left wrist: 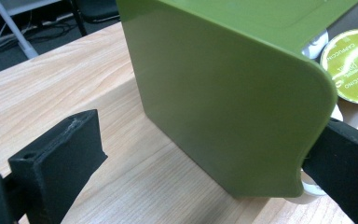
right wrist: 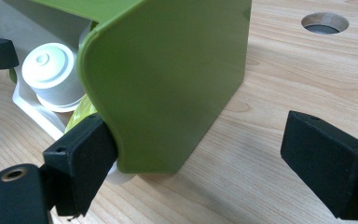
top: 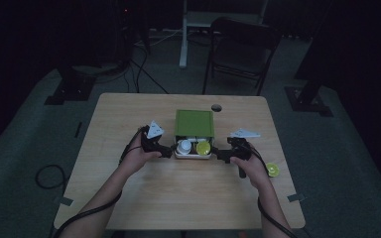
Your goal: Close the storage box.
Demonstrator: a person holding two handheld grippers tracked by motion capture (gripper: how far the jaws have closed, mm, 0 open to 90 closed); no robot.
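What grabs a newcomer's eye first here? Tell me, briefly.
The green box at the middle of the wooden table stands out, its white drawer pulled toward the person with a white capsule and a lime-lidded one inside. The left tool and right tool flank that drawer, jaws open. A stray lime capsule lies near the table's right edge.

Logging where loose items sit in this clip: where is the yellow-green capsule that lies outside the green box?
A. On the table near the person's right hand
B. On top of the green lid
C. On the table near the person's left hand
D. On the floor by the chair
A: in the high view a yellow-green capsule lies on the table beside the right hand, apart from the green box.
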